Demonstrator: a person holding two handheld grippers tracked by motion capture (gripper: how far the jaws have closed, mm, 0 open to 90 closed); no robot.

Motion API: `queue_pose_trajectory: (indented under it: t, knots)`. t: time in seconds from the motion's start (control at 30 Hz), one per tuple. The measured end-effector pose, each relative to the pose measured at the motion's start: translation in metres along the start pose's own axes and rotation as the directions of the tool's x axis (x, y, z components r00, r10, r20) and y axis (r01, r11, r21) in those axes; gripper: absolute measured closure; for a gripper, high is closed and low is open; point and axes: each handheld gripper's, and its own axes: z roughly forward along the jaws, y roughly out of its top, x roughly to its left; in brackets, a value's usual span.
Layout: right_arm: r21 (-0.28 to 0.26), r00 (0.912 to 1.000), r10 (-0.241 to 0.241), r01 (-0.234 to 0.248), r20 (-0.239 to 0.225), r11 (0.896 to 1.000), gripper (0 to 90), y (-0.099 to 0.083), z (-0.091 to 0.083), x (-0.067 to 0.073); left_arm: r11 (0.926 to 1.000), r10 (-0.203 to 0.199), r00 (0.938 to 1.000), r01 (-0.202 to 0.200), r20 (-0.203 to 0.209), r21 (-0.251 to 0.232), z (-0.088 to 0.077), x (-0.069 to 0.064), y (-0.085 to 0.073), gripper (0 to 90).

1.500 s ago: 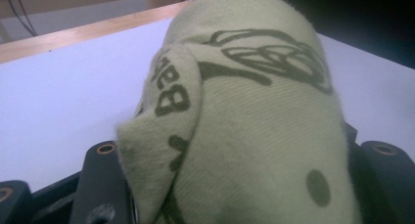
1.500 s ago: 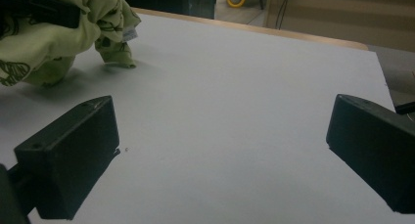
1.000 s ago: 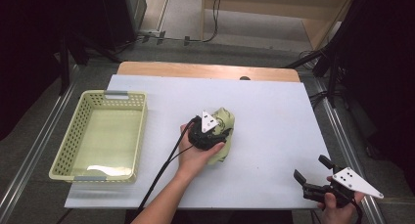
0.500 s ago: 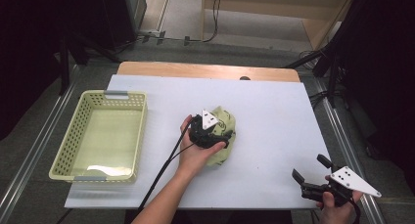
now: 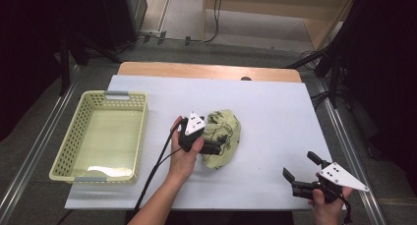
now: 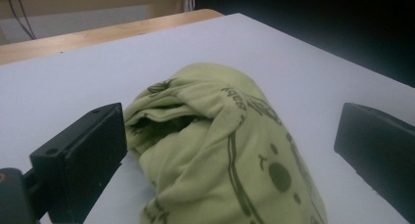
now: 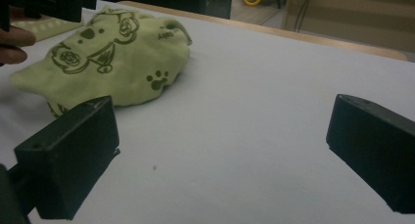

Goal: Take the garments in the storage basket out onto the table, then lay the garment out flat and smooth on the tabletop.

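Left hand-held gripper (image 5: pixel 216 145), jaws just opened wide, straddles green cloth (image 5: pixel 223 136).

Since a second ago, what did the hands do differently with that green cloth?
The left gripper has just opened its jaws and drawn back a little; the green cloth lies loose between them, let go. The right gripper, open, the basket and the cloth's spot stayed the same.

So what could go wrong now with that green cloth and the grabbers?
The left gripper has just been opening, and its jaws stand wide around the bunched green cloth without pressing it. A loose fold might snag on a jaw as the hand pulls away, dragging the cloth. If it closes again, it may pinch only the top layer, so the bundle unrolls. The basket sits apart, so a weak grip could drop the cloth on the way.
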Motion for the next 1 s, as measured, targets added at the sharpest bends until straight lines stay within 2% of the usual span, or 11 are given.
queue_pose_trajectory:
  t: [0.27, 0.33, 0.57, 0.7, 0.77, 0.8, 0.83, 0.93, 1.0]
  knots:
    - [0.010, 0.9967, -0.028, 0.029, -0.077, 1.000, 0.0, 0.016, 0.025, 0.028, 0.9985, 0.024, 0.9995, -0.025, -0.021, -0.049, -0.028, 0.003, -0.004, 0.0]
    - [0.022, 0.9933, -0.018, 0.021, -0.114, 1.000, 0.0, 0.021, 0.033, 0.037, 0.9977, 0.027, 0.9994, -0.029, -0.023, -0.061, -0.033, 0.003, -0.004, 0.0]
    - [0.031, 0.9799, -0.058, 0.065, -0.191, 0.997, 0.0, 0.039, 0.063, 0.066, 0.9955, 0.028, 0.9993, -0.030, -0.025, -0.090, -0.043, 0.006, -0.004, 0.0]
    - [0.035, 0.9790, -0.056, 0.064, -0.196, 0.997, 0.0, 0.053, 0.084, 0.079, 0.9959, 0.005, 0.9997, -0.007, -0.023, -0.090, -0.047, 0.009, -0.006, 0.0]
    - [0.038, 0.9733, -0.038, 0.048, -0.227, 0.998, 0.0, 0.058, 0.096, 0.085, 0.9960, -0.007, 1.0000, 0.006, -0.007, -0.090, -0.050, 0.010, -0.006, 0.0]
    - [0.033, 0.9722, -0.037, 0.046, -0.231, 0.998, 4.9, 0.059, 0.099, 0.088, 0.9962, -0.006, 1.0000, 0.006, -0.002, -0.087, -0.052, 0.009, -0.007, 0.0]
    - [0.025, 0.9751, -0.031, 0.038, -0.219, 0.999, 8.8, 0.059, 0.103, 0.093, 0.9959, -0.011, 0.9999, 0.011, 0.003, -0.090, -0.053, 0.009, -0.007, 0.0]
    - [0.042, 0.9752, -0.044, 0.054, -0.217, 0.998, 12.2, 0.056, 0.112, 0.104, 0.9951, -0.022, 0.9995, 0.024, 0.022, -0.096, -0.055, 0.008, -0.009, 0.0]
    - [0.070, 0.9734, -0.074, 0.091, -0.217, 0.993, 13.8, 0.052, 0.119, 0.114, 0.9958, -0.019, 0.9994, 0.022, 0.029, -0.089, -0.055, 0.007, -0.012, 0.0]
